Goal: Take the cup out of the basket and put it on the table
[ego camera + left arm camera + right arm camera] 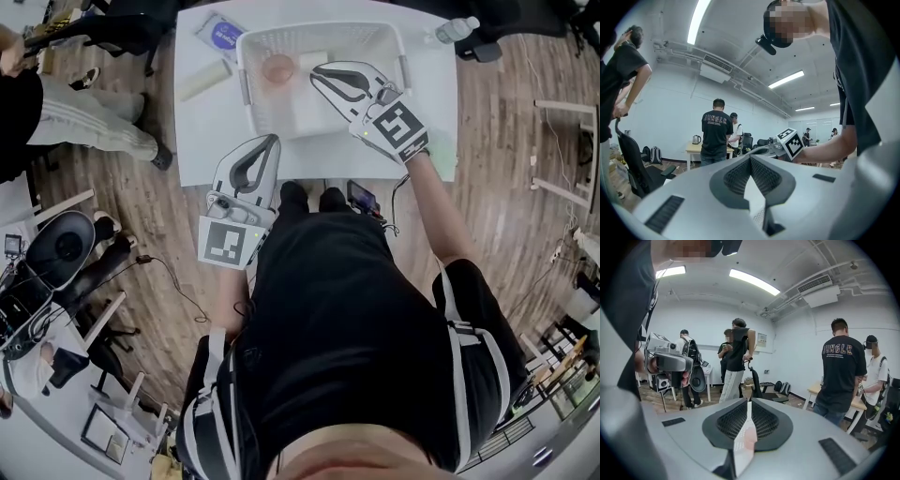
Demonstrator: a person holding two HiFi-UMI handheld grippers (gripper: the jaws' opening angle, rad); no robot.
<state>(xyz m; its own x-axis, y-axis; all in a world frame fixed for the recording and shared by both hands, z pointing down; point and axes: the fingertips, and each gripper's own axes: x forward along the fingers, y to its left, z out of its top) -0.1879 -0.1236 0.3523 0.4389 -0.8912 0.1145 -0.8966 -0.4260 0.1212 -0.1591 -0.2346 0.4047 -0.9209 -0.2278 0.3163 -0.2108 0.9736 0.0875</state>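
A pinkish translucent cup [277, 67] stands inside the white plastic basket [375, 36] at the far side of the white table [202, 141]. My right gripper [317, 68] reaches over the basket from the right, its tip just right of the cup, jaws shut with nothing between them. In the right gripper view its jaws [749, 403] meet at the tip, and a pink patch shows through the slit below. My left gripper [273, 139] sits near the basket's front wall, and its jaws [751, 157] also look shut and empty.
On the table left of the basket lie a purple-and-white packet [220, 36] and a pale roll [204, 80]. A water bottle [457, 28] lies at the far right corner. A white box [312, 62] sits in the basket. Several people stand around the room.
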